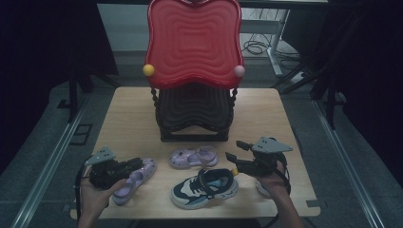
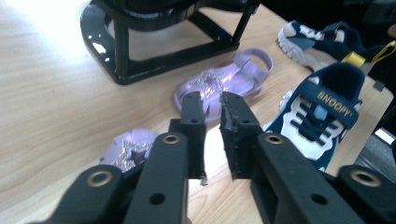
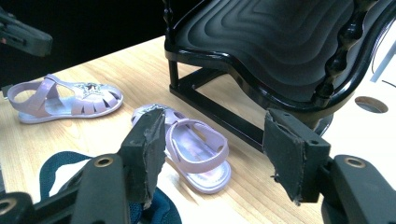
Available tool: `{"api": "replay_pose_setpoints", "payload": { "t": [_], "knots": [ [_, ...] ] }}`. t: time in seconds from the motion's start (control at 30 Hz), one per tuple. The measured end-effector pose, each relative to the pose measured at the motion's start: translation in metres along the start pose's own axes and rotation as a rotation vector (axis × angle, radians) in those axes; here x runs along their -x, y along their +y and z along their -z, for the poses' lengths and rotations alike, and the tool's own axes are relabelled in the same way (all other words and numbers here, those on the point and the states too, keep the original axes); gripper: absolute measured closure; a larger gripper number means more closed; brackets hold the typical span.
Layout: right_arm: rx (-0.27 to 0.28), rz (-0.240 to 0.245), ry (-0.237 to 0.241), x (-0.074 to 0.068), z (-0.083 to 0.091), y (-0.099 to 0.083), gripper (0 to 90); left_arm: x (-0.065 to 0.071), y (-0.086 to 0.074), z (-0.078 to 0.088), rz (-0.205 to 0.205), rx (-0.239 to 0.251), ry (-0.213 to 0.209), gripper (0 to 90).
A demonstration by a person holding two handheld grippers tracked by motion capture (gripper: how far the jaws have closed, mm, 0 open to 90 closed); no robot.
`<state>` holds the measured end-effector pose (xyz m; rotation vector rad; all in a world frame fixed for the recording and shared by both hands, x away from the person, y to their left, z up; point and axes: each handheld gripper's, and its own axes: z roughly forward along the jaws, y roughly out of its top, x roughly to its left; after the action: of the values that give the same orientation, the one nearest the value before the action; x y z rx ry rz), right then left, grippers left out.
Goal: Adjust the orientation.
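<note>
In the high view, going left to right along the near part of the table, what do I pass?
Left gripper → lilac jelly sandal under it → second lilac jelly sandal → navy and white sneaker → right gripper.

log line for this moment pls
left tongs: narrow gap, empty, beside left sandal | right tongs: wide open, empty, near sneaker | shoes: on table

Left gripper low at left, held in left hand, jaws nearly together, nothing between. Right gripper at right, raised, in right hand, jaws wide apart, empty.
</note>
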<state>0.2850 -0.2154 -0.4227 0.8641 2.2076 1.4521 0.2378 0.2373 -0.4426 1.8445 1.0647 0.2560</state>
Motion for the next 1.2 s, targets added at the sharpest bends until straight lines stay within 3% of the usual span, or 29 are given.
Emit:
{"api": "replay_pose_setpoints", "payload": {
  "t": [0.27,0.43,0.6,0.87,1.2],
  "knots": [
    [-0.011,0.001,-0.015,-0.002,0.001,-0.001,39.5,-0.003,-0.003,0.009,0.008,0.004,0.009,80.8],
    [-0.024,0.003,-0.011,-0.002,-0.002,-0.004,39.5,-0.004,-0.015,0.009,0.012,-0.038,0.025,76.6],
    [-0.025,0.002,-0.013,-0.003,-0.005,-0.004,39.5,-0.009,-0.022,0.014,0.028,-0.05,0.046,72.4],
    [-0.033,-0.003,-0.013,-0.004,-0.005,-0.005,39.5,-0.006,-0.031,0.017,0.011,-0.083,0.039,71.2],
    [-0.047,0.006,-0.01,-0.006,-0.009,-0.007,39.4,-0.006,-0.05,0.019,0.013,-0.149,0.065,64.9]
  ]
}}
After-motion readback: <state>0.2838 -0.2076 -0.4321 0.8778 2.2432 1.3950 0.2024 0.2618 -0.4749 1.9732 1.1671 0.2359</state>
